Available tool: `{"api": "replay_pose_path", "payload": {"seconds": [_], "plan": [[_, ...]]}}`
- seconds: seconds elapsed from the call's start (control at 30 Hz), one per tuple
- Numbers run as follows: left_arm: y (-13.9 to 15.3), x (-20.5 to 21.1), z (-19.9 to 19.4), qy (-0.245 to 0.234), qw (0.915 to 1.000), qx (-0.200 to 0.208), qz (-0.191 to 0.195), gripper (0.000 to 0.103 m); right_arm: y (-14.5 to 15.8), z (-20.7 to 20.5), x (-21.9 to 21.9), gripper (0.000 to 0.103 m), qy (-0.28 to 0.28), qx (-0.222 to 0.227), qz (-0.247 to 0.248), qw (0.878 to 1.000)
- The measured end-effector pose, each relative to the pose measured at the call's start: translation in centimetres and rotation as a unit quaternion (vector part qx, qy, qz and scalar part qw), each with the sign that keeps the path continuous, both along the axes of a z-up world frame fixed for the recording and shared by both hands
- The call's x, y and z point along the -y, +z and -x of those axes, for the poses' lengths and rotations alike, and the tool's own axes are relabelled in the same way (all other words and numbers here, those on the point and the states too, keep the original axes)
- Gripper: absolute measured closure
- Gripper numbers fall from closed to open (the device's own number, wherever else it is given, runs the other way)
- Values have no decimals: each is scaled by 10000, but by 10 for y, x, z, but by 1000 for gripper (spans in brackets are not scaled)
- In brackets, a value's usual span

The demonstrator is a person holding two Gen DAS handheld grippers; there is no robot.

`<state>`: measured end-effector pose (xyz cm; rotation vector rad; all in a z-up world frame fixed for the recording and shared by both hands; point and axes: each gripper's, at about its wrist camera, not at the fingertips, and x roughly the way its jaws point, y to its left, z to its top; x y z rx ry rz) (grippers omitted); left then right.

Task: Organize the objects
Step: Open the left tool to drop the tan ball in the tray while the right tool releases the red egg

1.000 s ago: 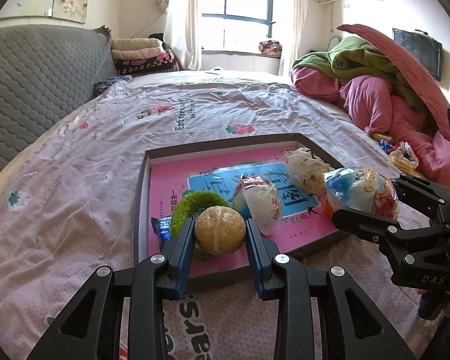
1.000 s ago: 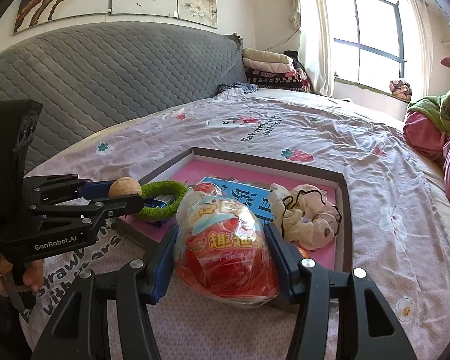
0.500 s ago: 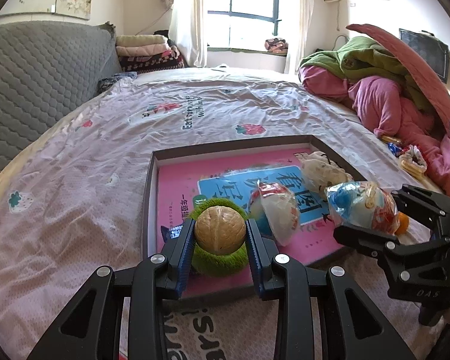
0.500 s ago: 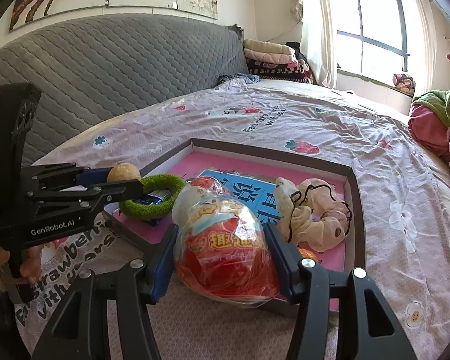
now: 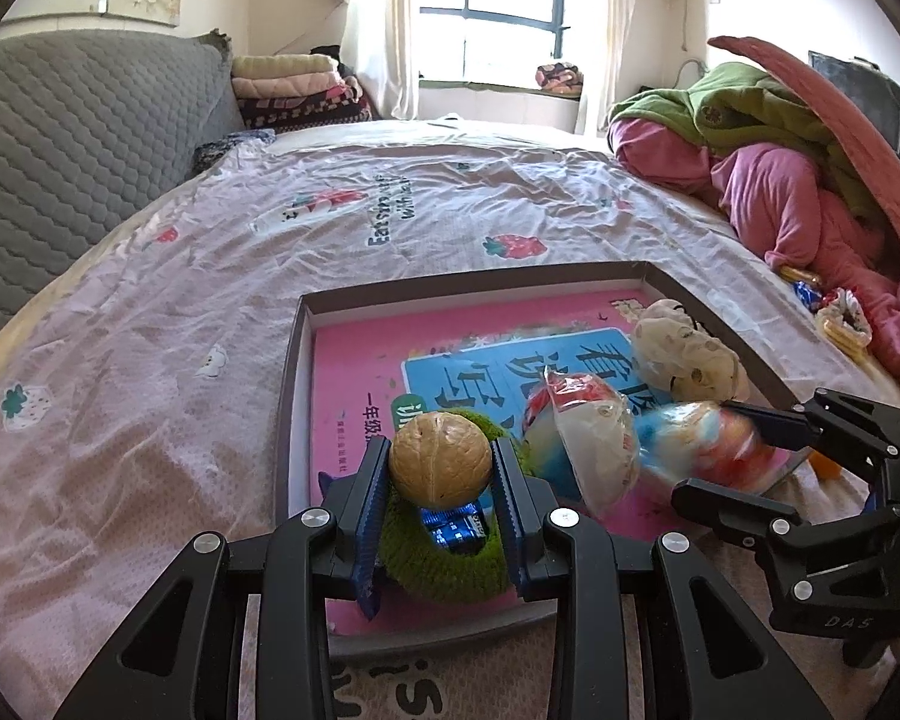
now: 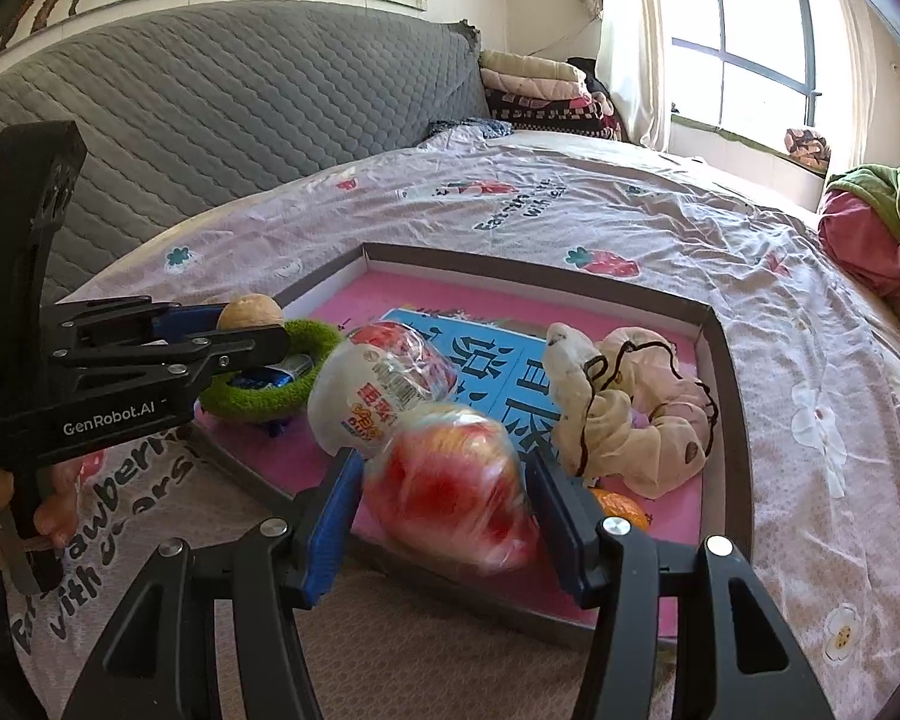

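A tan walnut (image 5: 440, 459) is clamped in my left gripper (image 5: 440, 456), which hovers right over a green fuzzy ring (image 5: 450, 567) in the near left corner of a shallow dark-rimmed tray (image 5: 468, 285). A blue wrapper (image 5: 453, 528) lies inside the ring. My right gripper (image 6: 447, 468) is shut on a red snack packet (image 6: 450, 489), blurred, above the tray's near edge (image 6: 510, 600). A second white and red snack packet (image 6: 384, 390) and a beige scrunchie (image 6: 630, 414) lie on the pink book (image 6: 420, 294) lining the tray.
The tray sits on a bed with a pale strawberry-print sheet (image 5: 150, 360). A small orange object (image 6: 621, 504) lies by the scrunchie. Loose wrappers (image 5: 840, 318) and a heap of pink and green bedding (image 5: 780, 180) are at the right. A grey quilted headboard (image 6: 210, 108) runs behind.
Both grippers have moved forward over the tray with their loads. The walnut now hangs above the green ring, and the red packet has come closer to the other packet.
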<state>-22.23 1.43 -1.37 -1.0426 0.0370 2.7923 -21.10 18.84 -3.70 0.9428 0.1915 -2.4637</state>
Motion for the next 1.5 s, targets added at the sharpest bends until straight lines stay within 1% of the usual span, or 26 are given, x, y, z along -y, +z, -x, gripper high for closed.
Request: {"api": "replay_pose_path", "payload": {"seconds": [0.17, 0.47, 0.83, 0.9, 1.07, 1.4, 1.5], "plan": [[-2, -1, 3, -9, 10000, 22, -22, 69, -3, 0, 2, 46, 6, 13, -51, 10000], [-3, -5, 1, -91, 10000, -12, -4, 69, 0, -3, 0, 46, -14, -28, 13, 10000], [6, -7, -7, -124, 9998, -144, -75, 67, 4, -8, 0, 46, -7, -111, 30, 9999], [9, -6, -8, -120, 9997, -169, -90, 61, 6, -9, -1, 46, -8, -133, 53, 9999], [14, -7, -12, -99, 9997, -216, -85, 58, 12, -12, -2, 46, -38, -227, 84, 9997], [21, -7, -21, -12, 9996, -260, -63, 44, 23, -15, -12, 46, -213, -359, 248, 9988], [21, -8, -23, -27, 9997, -233, -70, 43, 24, -18, -15, 44, -275, -387, 289, 9985]]}}
